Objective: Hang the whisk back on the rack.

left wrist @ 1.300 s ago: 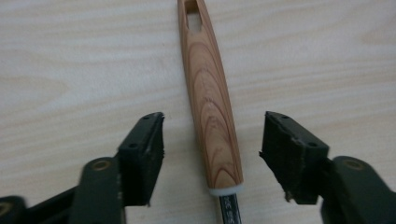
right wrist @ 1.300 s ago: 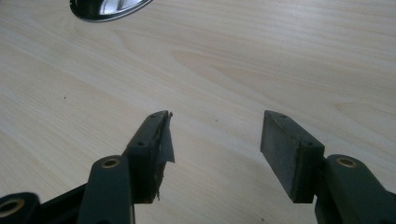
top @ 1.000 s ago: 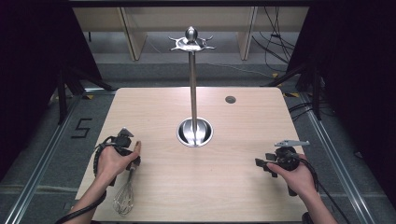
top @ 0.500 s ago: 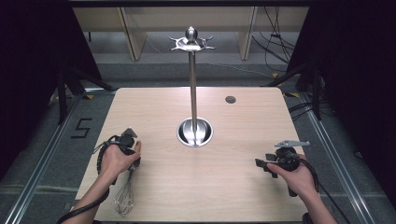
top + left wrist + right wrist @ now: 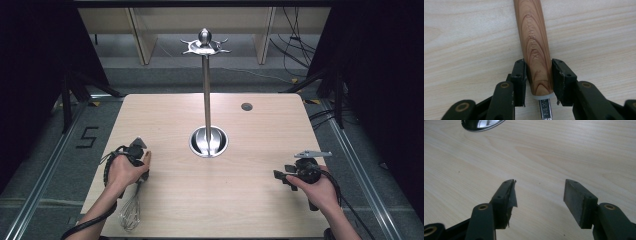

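A wire whisk with a wooden handle lies on the table's near left, its wire head toward the front edge. My left gripper comes down on it from above, mostly hidden under the hand. In the left gripper view its jaws are shut on the handle's lower end, just above the metal neck. At the near right my right gripper is held low over bare wood. Its jaws stand wide open with nothing between them.
A tall metal utensil stand rises from a round shiny base at the table's centre, with hooks at its top. The base's rim shows beyond my right gripper. A small dark grommet sits at the back right.
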A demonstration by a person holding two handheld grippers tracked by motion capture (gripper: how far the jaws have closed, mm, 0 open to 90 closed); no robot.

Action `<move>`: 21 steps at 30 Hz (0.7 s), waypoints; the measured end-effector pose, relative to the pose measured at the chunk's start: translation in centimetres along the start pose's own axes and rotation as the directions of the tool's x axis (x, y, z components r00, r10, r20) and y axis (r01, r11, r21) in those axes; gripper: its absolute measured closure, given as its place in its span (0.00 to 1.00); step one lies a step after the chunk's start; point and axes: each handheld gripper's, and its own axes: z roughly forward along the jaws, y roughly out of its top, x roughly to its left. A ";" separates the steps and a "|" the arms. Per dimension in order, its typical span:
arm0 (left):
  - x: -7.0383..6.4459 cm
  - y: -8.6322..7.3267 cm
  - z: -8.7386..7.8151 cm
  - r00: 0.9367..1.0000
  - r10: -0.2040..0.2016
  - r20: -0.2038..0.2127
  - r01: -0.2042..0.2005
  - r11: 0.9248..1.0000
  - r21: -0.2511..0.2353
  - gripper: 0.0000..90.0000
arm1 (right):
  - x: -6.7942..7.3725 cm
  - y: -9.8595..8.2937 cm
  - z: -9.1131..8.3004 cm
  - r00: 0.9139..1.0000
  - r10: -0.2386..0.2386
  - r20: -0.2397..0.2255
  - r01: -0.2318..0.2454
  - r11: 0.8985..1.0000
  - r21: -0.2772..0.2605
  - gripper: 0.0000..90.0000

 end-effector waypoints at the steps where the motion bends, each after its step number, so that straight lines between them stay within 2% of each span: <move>1: 0.0 0.0 0.0 1.000 0.000 0.000 0.000 1.000 0.000 0.74 | 0.0 0.0 0.0 1.000 0.000 0.000 0.000 1.000 0.000 0.48; 2: 0.4 0.1 -0.1 0.998 0.057 -0.008 -0.057 0.998 0.004 0.75 | 0.1 0.0 0.0 1.000 0.014 -0.001 -0.014 1.000 0.007 0.48; 3: 0.4 0.1 -0.1 0.998 0.057 -0.008 -0.057 0.998 0.004 0.75 | 0.1 0.0 0.0 1.000 0.014 0.000 -0.014 1.000 0.007 0.48; 4: 0.1 0.0 -0.1 1.000 0.012 -0.005 -0.012 1.000 0.006 0.75 | 0.1 0.0 0.0 1.000 0.014 0.000 -0.014 1.000 0.011 0.48; 5: 0.3 0.0 -0.1 0.999 0.049 -0.012 -0.049 0.999 0.007 0.75 | 0.1 0.0 0.0 1.000 0.009 -0.003 -0.009 1.000 0.006 0.48; 6: 0.3 0.1 -0.1 0.998 0.068 -0.007 -0.068 0.998 0.006 0.75 | 0.0 0.0 0.0 1.000 0.000 -0.001 0.000 1.000 0.003 0.48; 7: 0.3 0.1 -0.1 0.997 0.079 -0.007 -0.079 0.997 0.013 0.75 | 0.0 0.0 0.0 1.000 0.001 -0.001 -0.001 1.000 0.003 0.48; 8: 0.3 0.0 -0.1 0.997 0.072 -0.005 -0.072 0.997 0.013 0.76 | 0.0 0.0 0.0 1.000 0.000 -0.001 0.000 1.000 0.002 0.48; 9: 0.3 0.0 -0.2 0.995 0.094 -0.012 -0.094 0.995 0.018 0.75 | 0.0 0.0 0.0 1.000 -0.005 0.003 0.005 1.000 0.003 0.48; 10: 0.2 0.0 -0.2 0.996 0.092 -0.008 -0.092 0.996 0.018 0.76 | 0.0 0.0 0.0 1.000 -0.004 0.002 0.004 1.000 0.003 0.48; 12: 0.3 -0.1 -0.1 0.992 0.124 0.015 -0.124 0.992 0.001 0.76 | 0.0 0.0 0.0 1.000 -0.005 0.002 0.005 1.000 0.004 0.48; 13: 0.3 -0.2 -0.3 0.992 0.126 -0.005 -0.126 0.992 0.008 0.76 | 0.1 0.0 0.0 1.000 0.010 -0.002 -0.010 1.000 0.010 0.48; 14: 0.3 -0.2 -0.3 0.992 0.126 -0.005 -0.126 0.992 0.008 0.76 | 0.1 0.0 0.0 1.000 0.008 -0.004 -0.008 1.000 0.008 0.48; 16: 0.2 -0.3 -0.8 0.993 0.121 -0.005 -0.121 0.992 -0.031 0.76 | 0.1 0.0 -0.1 1.000 0.020 -0.001 -0.020 1.000 0.010 0.48; 18: 0.3 -0.4 -1.1 0.992 0.126 -0.003 -0.125 0.991 -0.056 0.76 | 0.1 0.0 -0.1 1.000 0.007 0.001 -0.007 1.000 0.001 0.48; 19: 0.4 -0.5 -1.4 0.992 0.124 -0.002 -0.124 0.990 -0.070 0.76 | 0.2 0.0 -0.1 1.000 0.023 -0.004 -0.023 1.000 0.010 0.48; 20: 0.4 -0.5 -1.5 0.993 0.119 0.001 -0.119 0.990 -0.079 0.76 | 0.0 0.0 0.0 1.000 -0.008 0.003 0.008 1.000 -0.004 0.48; 21: 0.4 -0.6 -1.8 0.993 0.118 0.005 -0.117 0.989 -0.094 0.76 | -0.1 0.0 0.0 1.000 -0.010 0.004 0.010 1.000 -0.004 0.48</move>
